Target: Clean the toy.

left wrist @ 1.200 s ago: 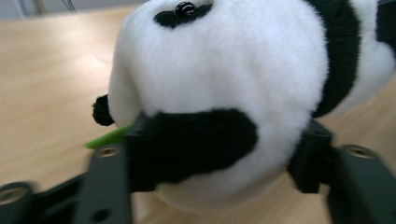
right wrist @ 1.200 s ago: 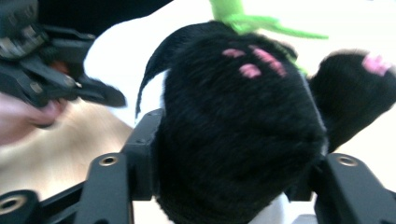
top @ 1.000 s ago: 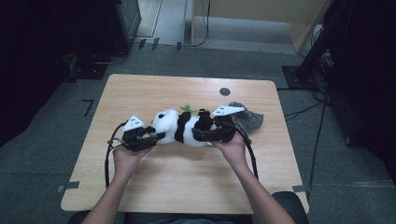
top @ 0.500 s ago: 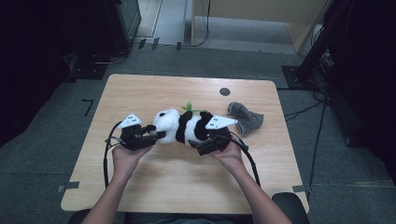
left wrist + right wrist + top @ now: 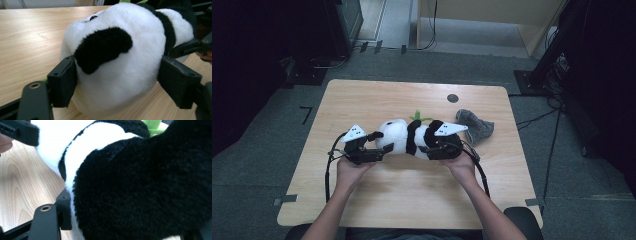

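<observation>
Plush panda toy (image 5: 409, 137) is lying on its side on the wooden table (image 5: 362, 100), stretched between the two grippers, head end at the left hand-held gripper (image 5: 379, 150), dark-furred rear end at the right hand-held gripper (image 5: 432, 149).

Left hand-held gripper: jaws have just been opening; in the left gripper view the panda's head (image 5: 117, 57) is sitting right between them, both black pads touching the fur at either side and denting it a bit, so it's reading as a light grasp on the head, not a hard clench.

Right hand-held gripper: jaws have just been closing; in the right gripper view black fur (image 5: 145, 190) is bulging over the near jaw, w/ the other jaw mostly hidden at the frame corner. Looks like it's grasping the toy's back end, but can't tell how firmly.

Grey cloth (image 5: 476, 126) is lying crumpled just beyond the right hand-held gripper, apart from the toy, untouched. Green leaf bit (image 5: 419, 117) is poking out on the toy's far side.

Progress, as a judgement: both ends reached and taken, toy not yet off the table. Left to do: firm up the left grip, then lift or shift the toy; nothing's being done w/ the cloth yet.
</observation>
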`<state>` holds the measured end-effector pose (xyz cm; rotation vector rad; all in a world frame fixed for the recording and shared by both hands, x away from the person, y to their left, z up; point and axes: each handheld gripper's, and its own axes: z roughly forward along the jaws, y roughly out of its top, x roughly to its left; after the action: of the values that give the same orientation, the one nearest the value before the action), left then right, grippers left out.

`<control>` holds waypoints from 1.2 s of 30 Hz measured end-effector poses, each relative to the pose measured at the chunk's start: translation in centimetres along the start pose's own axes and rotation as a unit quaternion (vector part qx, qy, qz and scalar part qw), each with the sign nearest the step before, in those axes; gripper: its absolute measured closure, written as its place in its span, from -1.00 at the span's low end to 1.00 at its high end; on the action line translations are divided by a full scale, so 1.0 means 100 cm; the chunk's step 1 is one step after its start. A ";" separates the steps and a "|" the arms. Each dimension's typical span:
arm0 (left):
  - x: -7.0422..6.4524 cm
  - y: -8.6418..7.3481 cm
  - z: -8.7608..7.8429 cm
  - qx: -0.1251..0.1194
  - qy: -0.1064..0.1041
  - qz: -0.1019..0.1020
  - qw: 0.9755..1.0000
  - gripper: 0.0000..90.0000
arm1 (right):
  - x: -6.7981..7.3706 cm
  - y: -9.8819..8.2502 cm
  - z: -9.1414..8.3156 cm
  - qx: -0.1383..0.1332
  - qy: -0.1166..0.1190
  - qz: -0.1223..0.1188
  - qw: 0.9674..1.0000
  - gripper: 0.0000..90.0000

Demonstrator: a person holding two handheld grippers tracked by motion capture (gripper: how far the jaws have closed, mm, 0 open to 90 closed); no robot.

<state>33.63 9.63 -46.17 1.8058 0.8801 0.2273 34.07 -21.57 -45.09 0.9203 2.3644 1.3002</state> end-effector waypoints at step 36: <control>-0.003 0.007 -0.002 -0.001 -0.009 -0.017 1.000 0.33 | -0.016 0.011 -0.025 -0.034 0.045 0.043 0.998 -0.74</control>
<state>33.57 9.45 -45.43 1.7863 0.8981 0.1900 34.40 -23.75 -42.88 0.9719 2.3551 1.4735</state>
